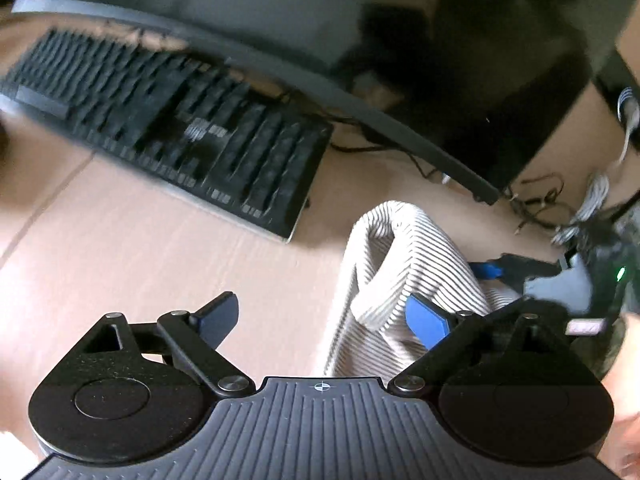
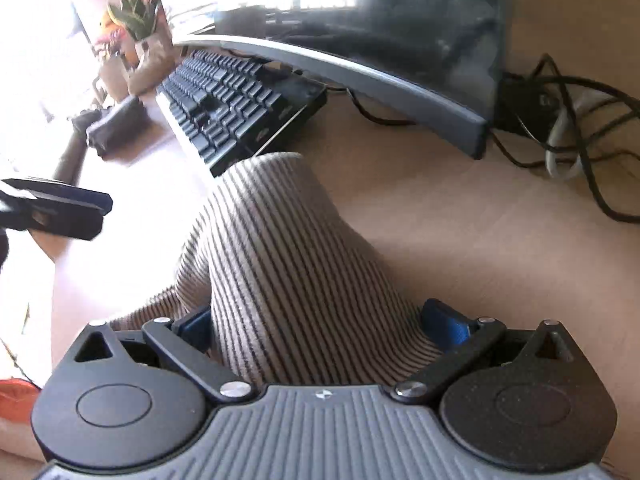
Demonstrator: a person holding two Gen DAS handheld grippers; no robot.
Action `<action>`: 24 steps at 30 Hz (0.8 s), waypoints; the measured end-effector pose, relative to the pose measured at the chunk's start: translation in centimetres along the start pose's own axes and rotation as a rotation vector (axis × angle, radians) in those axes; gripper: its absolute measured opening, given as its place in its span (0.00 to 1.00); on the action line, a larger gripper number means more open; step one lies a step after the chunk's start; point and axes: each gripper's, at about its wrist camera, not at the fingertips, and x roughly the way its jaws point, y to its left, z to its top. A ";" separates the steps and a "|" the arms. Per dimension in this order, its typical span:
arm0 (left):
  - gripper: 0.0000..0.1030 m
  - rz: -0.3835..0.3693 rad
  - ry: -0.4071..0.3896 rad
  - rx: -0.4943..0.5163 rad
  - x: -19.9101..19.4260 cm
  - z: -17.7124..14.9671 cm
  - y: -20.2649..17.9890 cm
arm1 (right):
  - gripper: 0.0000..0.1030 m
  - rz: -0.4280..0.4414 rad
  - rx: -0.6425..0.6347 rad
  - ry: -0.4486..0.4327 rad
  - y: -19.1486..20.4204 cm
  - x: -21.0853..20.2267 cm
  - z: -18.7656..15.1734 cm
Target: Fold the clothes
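A beige garment with thin dark stripes [image 1: 400, 264] lies bunched on the wooden desk [image 1: 140, 248]. In the left wrist view my left gripper [image 1: 322, 320] stands open; the cloth's left edge reaches in beside its right blue pad, and the rest of the gap is bare desk. My right gripper [image 2: 320, 320] is open wide, and a raised ridge of the striped garment [image 2: 272, 248] runs between its blue pads, partly hiding the left one. A black finger of the left gripper [image 2: 60, 208] shows at the left edge of the right wrist view.
A black keyboard [image 1: 180, 128] lies just behind the garment, under the lower edge of a large monitor [image 2: 380, 76]. Tangled cables [image 2: 580, 128] lie at the right. A potted plant [image 2: 136, 16] and a black object [image 2: 116, 124] stand at the far left.
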 end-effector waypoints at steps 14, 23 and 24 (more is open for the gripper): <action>0.77 -0.090 0.131 0.136 6.0 -0.2 -5.1 | 0.51 -0.529 -0.501 -0.156 16.8 1.3 -8.7; 0.78 -0.089 0.149 0.230 6.2 -1.5 -4.5 | 0.80 -0.538 0.427 -0.354 3.3 -11.4 -6.8; 0.78 -0.084 0.145 0.242 6.2 -1.6 -4.6 | 0.80 -0.585 0.506 -0.381 1.4 -11.9 -6.9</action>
